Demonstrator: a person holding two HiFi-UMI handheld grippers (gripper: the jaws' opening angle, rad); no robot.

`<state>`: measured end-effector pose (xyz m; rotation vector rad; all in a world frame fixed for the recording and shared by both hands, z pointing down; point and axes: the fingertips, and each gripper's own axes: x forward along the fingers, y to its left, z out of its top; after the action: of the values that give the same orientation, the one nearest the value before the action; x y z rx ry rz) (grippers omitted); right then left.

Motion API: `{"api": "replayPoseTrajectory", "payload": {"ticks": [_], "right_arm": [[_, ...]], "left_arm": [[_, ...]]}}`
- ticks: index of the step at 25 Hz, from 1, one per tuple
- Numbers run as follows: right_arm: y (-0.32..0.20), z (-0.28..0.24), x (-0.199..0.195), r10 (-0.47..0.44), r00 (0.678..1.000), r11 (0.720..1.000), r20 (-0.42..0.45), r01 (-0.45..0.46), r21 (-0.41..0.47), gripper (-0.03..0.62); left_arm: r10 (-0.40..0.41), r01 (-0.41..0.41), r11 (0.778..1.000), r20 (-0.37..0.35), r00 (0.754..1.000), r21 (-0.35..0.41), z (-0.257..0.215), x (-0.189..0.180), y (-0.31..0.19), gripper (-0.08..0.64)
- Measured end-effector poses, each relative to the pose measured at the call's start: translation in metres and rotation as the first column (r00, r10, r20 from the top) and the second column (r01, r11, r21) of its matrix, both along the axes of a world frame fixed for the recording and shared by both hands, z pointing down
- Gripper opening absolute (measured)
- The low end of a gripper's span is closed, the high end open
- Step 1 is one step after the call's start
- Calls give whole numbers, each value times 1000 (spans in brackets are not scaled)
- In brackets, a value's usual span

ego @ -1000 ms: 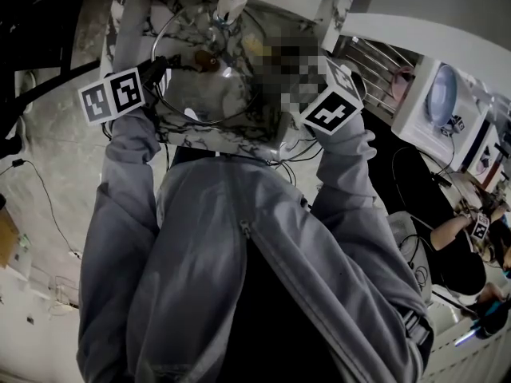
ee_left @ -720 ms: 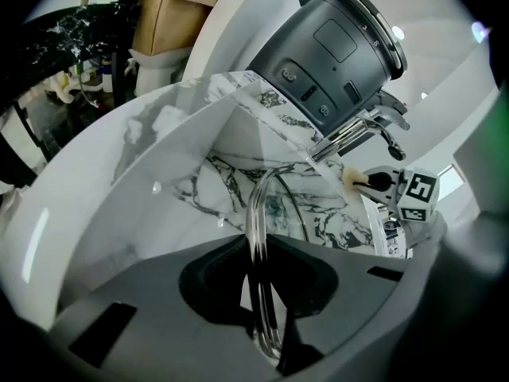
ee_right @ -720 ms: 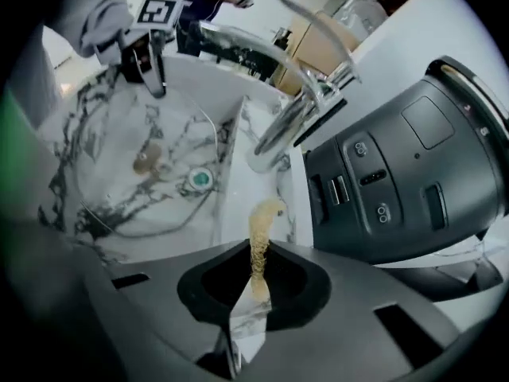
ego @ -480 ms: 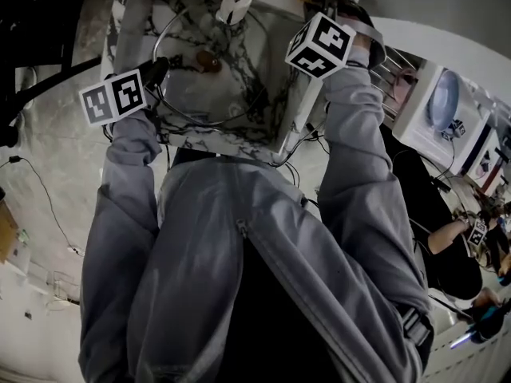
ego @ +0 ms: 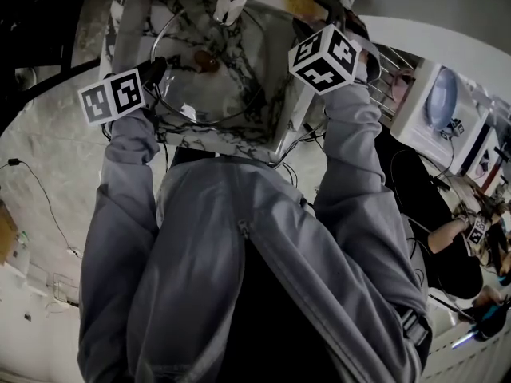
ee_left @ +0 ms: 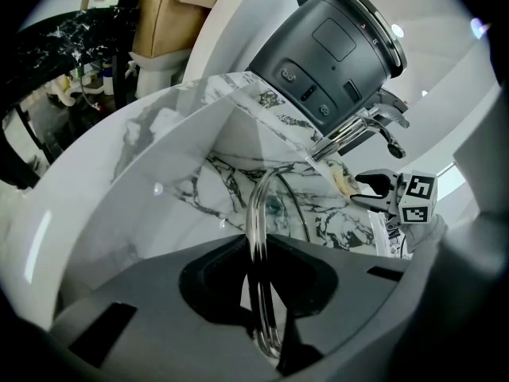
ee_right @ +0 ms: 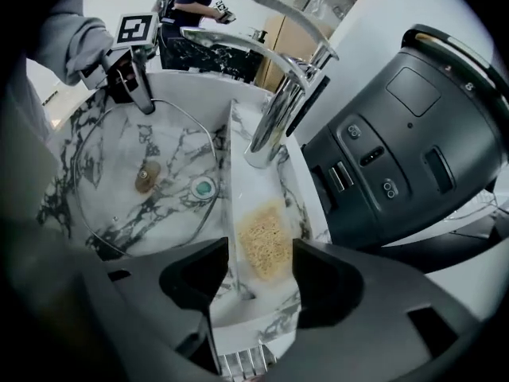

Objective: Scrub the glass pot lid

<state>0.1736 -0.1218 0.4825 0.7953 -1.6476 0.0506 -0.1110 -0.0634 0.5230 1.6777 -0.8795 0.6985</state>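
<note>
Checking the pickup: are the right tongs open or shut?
Open, having just been opening: the right tongs stand apart over the yellow scrub pad on the sink ledge; the pad shows in the gap, untouched.

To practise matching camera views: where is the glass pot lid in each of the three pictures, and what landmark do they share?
Head view: glass pot lid, upper centre, inside the marbled sink.
Left gripper view: lid seen edge-on, lower centre, clamped in the left tongs.
Right gripper view: lid left of centre, in the sink.
Shared landmark: the marbled sink.
</note>
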Motion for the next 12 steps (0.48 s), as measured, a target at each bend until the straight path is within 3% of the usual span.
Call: {"api": "replayPoseTrajectory", "payload": {"ticks": [4, 7, 12], "right_arm": [[14, -3, -5, 16, 1000, 1000, 24, -16, -3, 235], [33, -12, -24, 36, 994, 999, 102, -35, -9, 235], [79, -9, -76, -53, 985, 996, 166, 64, -64, 235]], "left_arm": [[4, -4, 1000, 12, 1000, 9, -2, 1, 2, 66], [19, -19, 999, 17, 1000, 26, -8, 4, 4, 64], [43, -47, 994, 39, 998, 96, -38, 6, 1, 64]]}}
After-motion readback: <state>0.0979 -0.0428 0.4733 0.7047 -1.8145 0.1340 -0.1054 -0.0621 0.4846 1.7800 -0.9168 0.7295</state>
